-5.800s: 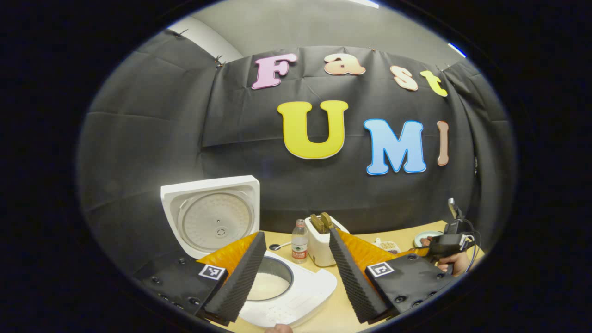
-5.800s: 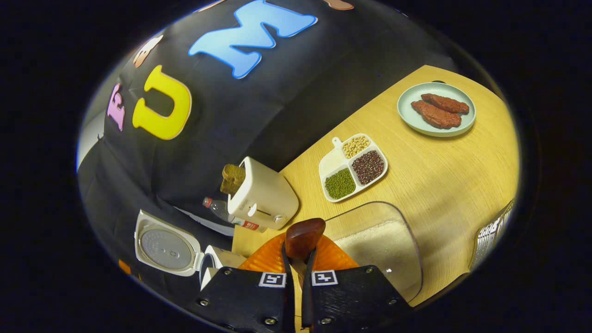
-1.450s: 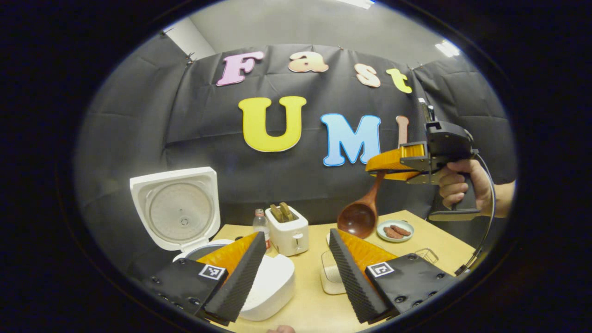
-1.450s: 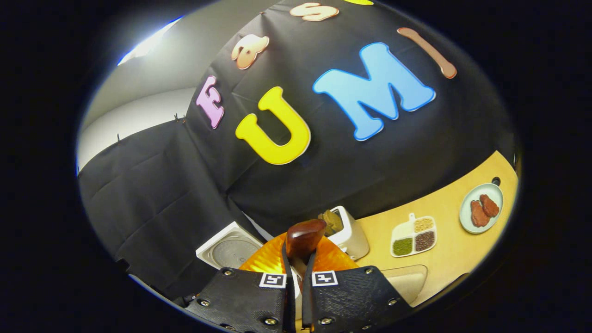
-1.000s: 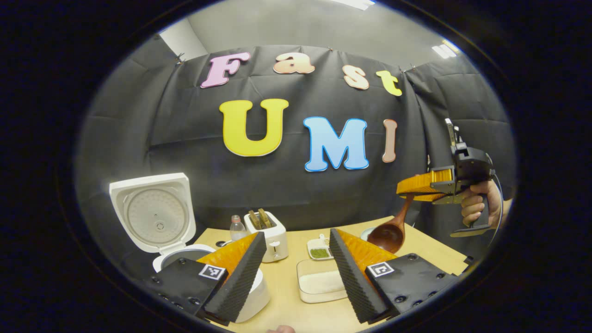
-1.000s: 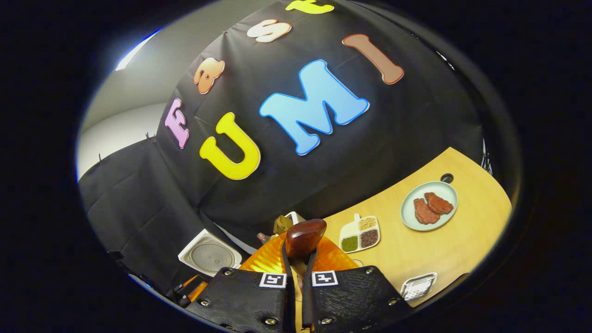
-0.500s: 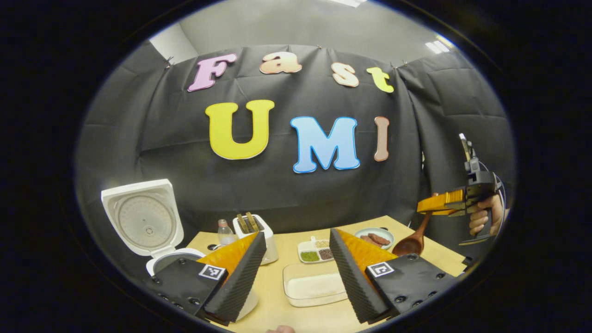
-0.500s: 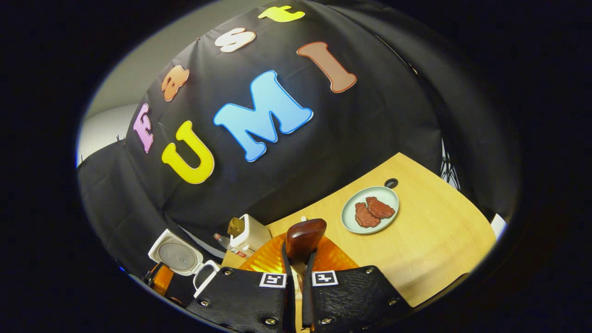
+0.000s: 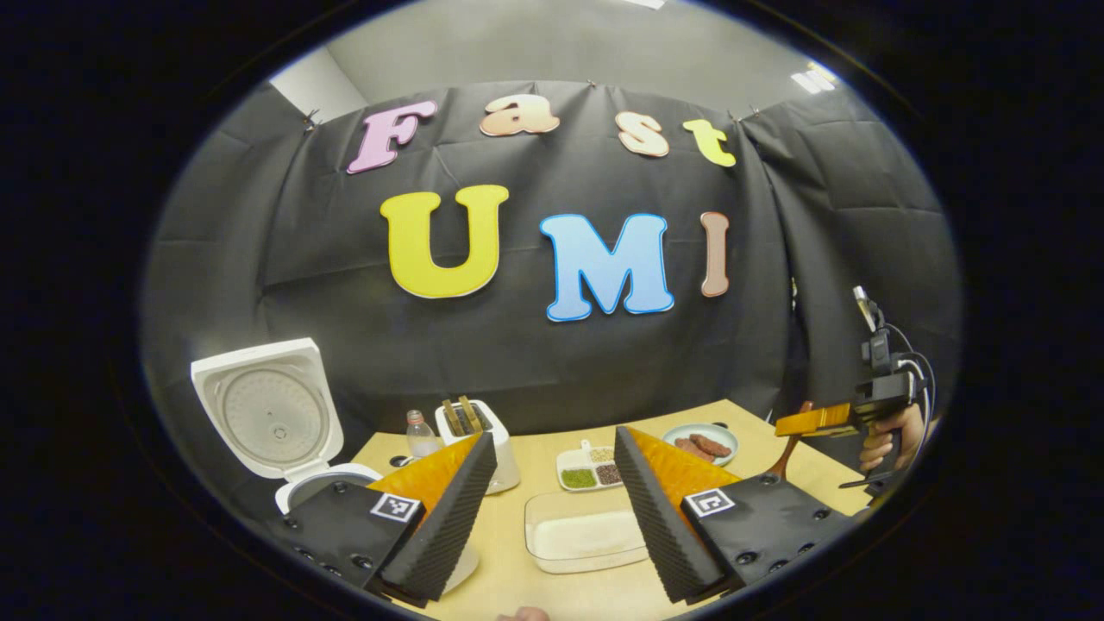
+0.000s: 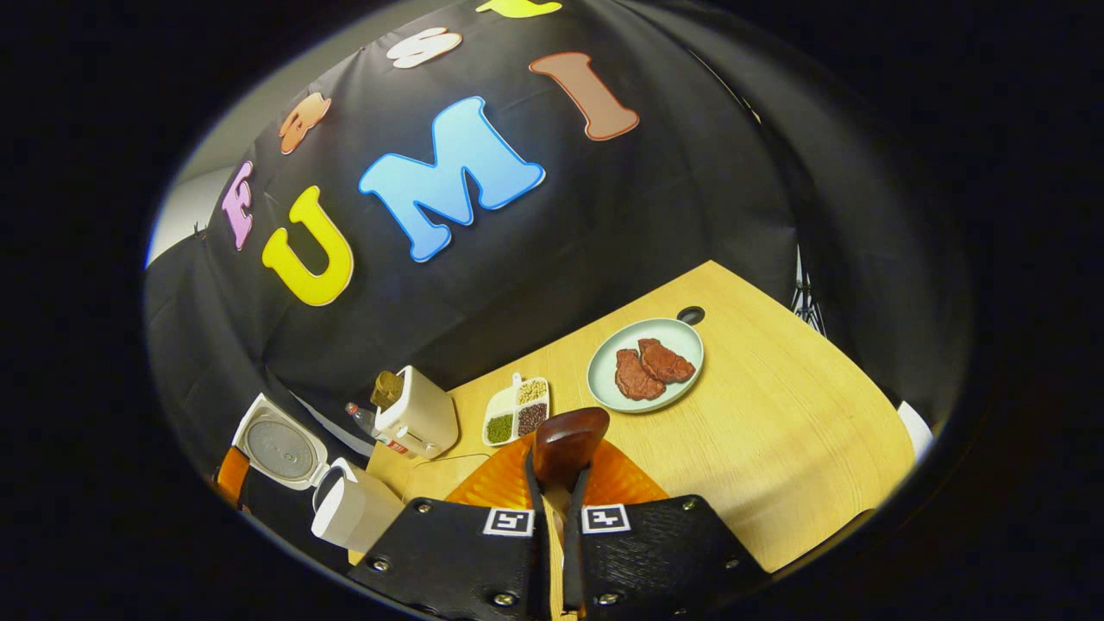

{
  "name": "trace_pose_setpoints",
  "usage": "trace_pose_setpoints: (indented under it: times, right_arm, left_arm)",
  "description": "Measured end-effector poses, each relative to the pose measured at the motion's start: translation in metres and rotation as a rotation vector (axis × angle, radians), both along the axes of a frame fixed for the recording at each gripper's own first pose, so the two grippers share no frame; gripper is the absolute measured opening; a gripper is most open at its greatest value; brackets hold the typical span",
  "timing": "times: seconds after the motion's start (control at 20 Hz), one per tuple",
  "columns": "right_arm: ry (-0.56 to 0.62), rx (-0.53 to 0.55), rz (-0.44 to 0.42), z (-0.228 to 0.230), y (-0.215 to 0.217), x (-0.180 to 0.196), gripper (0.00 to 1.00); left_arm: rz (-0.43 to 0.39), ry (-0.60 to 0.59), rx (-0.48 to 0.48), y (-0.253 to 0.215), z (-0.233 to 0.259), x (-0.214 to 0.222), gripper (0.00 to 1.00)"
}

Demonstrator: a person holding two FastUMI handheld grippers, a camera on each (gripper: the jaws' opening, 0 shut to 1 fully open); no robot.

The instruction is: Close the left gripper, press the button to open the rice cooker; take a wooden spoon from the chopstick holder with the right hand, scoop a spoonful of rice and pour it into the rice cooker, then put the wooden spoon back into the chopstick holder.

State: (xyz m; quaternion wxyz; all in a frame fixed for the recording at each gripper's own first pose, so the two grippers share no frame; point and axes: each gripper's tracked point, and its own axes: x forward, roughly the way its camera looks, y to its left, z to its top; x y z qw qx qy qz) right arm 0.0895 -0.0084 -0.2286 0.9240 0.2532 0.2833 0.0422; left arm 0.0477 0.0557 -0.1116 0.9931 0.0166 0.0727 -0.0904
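R gripper (image 10: 552, 517) jaws clamp wooden spoon (image 10: 565, 442); L gripper (image 9: 552, 483) jaws open, empty

Staged kitchen booth, black cloth wall (image 9: 552, 362), wooden table (image 10: 776, 448), toaster (image 10: 418, 414)

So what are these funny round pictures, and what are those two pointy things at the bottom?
Each picture comes from a camera riding on a hand-held grabber with two fingers. In the left gripper view, the pointy things are the left gripper, spread open. Far off, a hand holds the right gripper. In the right gripper view, its fingers pinch a wooden spoon by the handle. On the table sit a rice cooker with its lid up, a toaster, a bottle, a clear box of rice, a small tray of beans and a plate with brown food.
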Motion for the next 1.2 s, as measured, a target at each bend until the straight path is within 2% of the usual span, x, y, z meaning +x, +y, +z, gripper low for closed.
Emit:
trace_pose_setpoints:
  times: [0.5,0.65,0.7,0.85,0.9,1.0,1.2]
  right_arm:
    - [0.067,-0.140,0.076,-0.061,0.020,0.003,0.06]
    - [0.056,-0.199,0.068,-0.068,0.017,0.004,0.06]
    - [0.046,-0.235,0.061,-0.070,0.012,0.002,0.09]
    - [0.047,-0.382,0.017,-0.072,-0.015,-0.003,0.30]
    - [0.040,-0.424,-0.016,-0.066,-0.027,-0.006,0.62]
    - [-0.048,-0.495,-0.054,-0.033,-0.042,-0.008,0.99]
    - [-0.267,-0.538,-0.060,0.062,-0.029,-0.009,0.99]
  left_arm:
    - [0.058,0.042,0.018,0.018,-0.009,-0.005,0.96]
    - [0.060,0.044,-0.011,0.019,-0.010,-0.005,0.96]
    - [0.064,0.045,-0.017,0.021,-0.010,-0.004,0.96]
    - [0.062,0.045,-0.022,0.021,-0.012,-0.001,0.95]
    - [0.059,0.048,-0.024,0.020,-0.014,0.000,0.95]
    - [0.075,0.044,-0.024,0.024,-0.016,0.001,0.95]
    - [0.132,0.010,-0.022,0.039,-0.007,0.008,0.96]
